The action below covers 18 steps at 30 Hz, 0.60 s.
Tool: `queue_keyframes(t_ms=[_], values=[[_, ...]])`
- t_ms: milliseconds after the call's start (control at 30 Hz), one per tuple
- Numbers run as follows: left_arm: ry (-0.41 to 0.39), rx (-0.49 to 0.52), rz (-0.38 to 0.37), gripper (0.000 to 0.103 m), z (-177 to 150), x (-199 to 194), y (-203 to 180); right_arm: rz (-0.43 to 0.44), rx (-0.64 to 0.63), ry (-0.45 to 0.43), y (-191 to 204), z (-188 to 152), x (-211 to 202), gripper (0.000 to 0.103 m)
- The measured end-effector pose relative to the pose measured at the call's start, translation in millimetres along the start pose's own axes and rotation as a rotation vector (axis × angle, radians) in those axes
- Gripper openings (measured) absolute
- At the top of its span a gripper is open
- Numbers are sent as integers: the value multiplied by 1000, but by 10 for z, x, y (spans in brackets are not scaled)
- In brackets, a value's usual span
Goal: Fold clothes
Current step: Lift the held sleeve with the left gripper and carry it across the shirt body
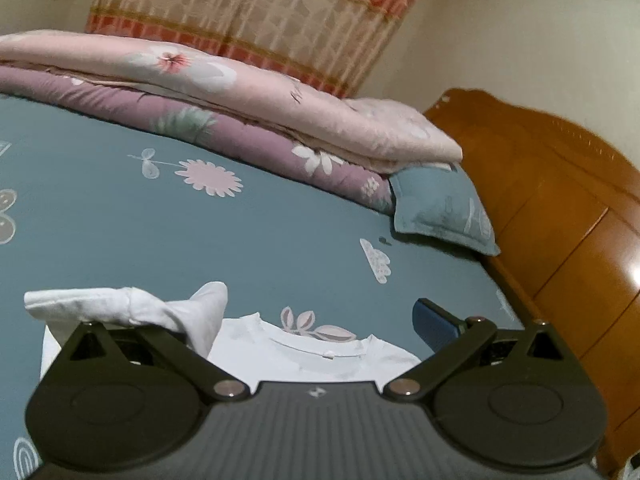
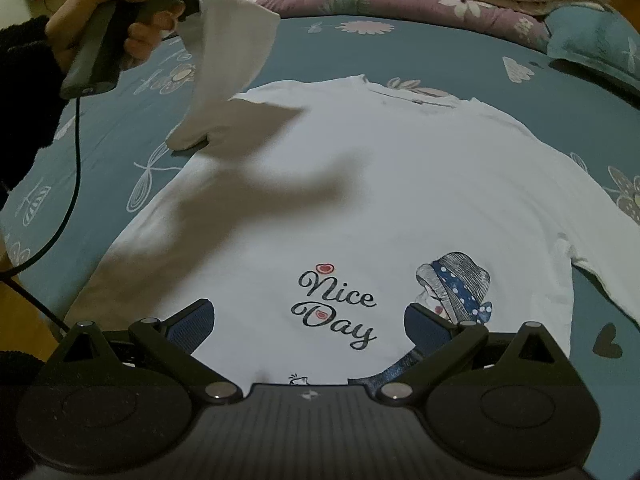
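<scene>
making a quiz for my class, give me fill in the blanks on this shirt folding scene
1. The white T-shirt lies flat on a ____ bedsheet.
2. The left hand-held gripper lifts the shirt's ____.
3. The script print reads "Nice ____".
4. The right hand-held gripper hovers with its jaws ____.

Missing words: blue; sleeve; Day; open

The left gripper (image 2: 192,0), held in a hand (image 2: 108,20), is raised; the right gripper (image 2: 308,320) has its jaws wide apart.
</scene>
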State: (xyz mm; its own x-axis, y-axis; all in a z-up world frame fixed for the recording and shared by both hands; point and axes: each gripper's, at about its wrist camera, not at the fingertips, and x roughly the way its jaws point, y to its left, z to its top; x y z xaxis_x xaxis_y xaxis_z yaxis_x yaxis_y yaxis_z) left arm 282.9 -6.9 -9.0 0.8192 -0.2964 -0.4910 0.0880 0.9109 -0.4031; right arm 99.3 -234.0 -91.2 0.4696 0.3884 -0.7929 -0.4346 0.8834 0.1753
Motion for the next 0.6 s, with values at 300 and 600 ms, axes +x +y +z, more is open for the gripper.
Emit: queue_keyframes(t_ms=[300,600], values=[[9,29,22,102,-71,359,-315,12,-6,6,-71,-21,12,103],[85,80,10,102,-367,712,-706,-54,-38,70,-192,-77,-43,103]])
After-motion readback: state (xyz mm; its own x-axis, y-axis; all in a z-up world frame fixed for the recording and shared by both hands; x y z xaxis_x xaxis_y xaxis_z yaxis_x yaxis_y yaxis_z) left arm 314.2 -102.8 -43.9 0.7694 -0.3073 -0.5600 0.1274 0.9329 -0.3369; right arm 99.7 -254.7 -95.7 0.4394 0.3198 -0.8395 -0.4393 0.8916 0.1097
